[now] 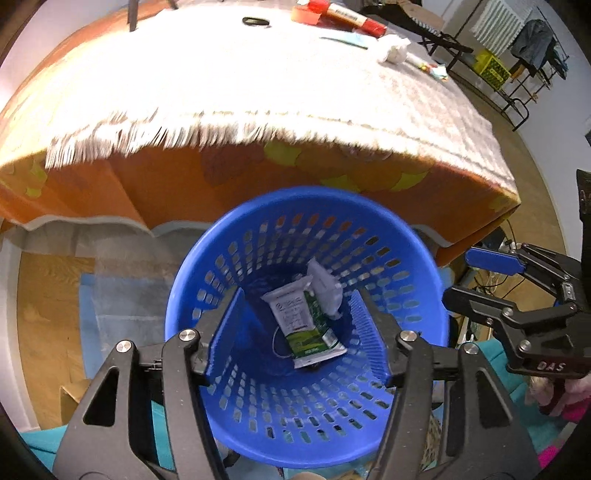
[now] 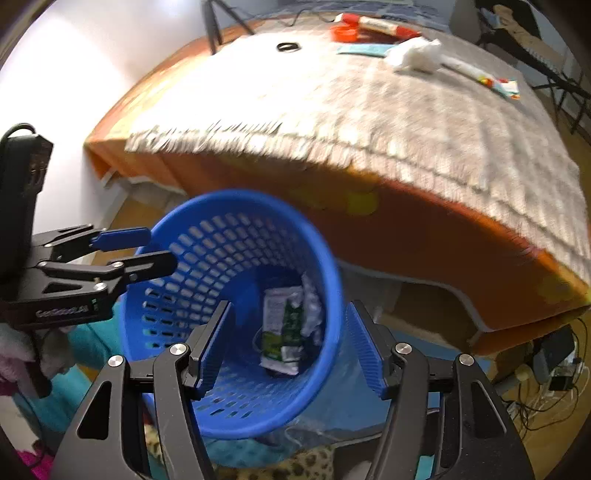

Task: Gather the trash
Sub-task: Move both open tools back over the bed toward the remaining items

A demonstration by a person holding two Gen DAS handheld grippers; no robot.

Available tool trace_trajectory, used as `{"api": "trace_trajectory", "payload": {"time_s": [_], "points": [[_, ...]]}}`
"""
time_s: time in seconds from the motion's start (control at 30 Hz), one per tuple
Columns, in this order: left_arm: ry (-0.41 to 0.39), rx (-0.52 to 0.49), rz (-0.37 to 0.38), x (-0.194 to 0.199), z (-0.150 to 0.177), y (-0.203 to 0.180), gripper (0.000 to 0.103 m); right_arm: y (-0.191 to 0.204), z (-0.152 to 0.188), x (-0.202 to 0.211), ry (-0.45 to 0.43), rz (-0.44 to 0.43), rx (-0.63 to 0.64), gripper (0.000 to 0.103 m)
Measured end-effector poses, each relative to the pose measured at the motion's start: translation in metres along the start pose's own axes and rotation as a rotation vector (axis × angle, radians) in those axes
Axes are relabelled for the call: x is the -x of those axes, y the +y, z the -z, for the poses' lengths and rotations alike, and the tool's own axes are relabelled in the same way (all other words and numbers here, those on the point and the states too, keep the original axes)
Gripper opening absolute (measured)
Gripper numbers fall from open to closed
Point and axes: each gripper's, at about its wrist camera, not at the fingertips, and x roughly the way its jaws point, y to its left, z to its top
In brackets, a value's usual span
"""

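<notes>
Blue basket (image 1: 236, 254) w/ green-white carton (image 1: 306, 325) flat inside.

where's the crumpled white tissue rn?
Crumpled white tissue lies on the table's far right, on the grey cloth, beside the red tube; right wrist view shows it too.

L gripper (image 1: 295, 332) hangs over the blue basket (image 1: 229, 243) mouth, jaws wide apart, nothing between them. R gripper (image 2: 288, 343) sits just to the basket's right side, also spread wide w/ nothing held, angled down toward it.
</notes>
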Motion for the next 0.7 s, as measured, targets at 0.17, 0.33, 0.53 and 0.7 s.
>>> {"api": "trace_trajectory", "payload": {"time_s": [0.17, 0.33, 0.53, 0.7], "points": [[-0.022, -0.024, 0.014, 0.004, -0.022, -0.01, 0.062, -0.016, -0.013, 0.007, -0.024, 0.016, -0.031, 0.063], [-0.053, -0.036, 0.018, 0.008, -0.049, -0.015, 0.062, -0.032, -0.027, 0.016, -0.058, 0.04, -0.045, 0.063], [-0.108, -0.053, -0.002, 0.015, -0.088, -0.015, 0.062, -0.055, -0.055, 0.031, -0.139, 0.064, -0.065, 0.063], [-0.151, -0.06, -0.026, 0.017, -0.122, -0.007, 0.062, -0.07, -0.087, 0.043, -0.212, 0.1, -0.068, 0.063]]}}
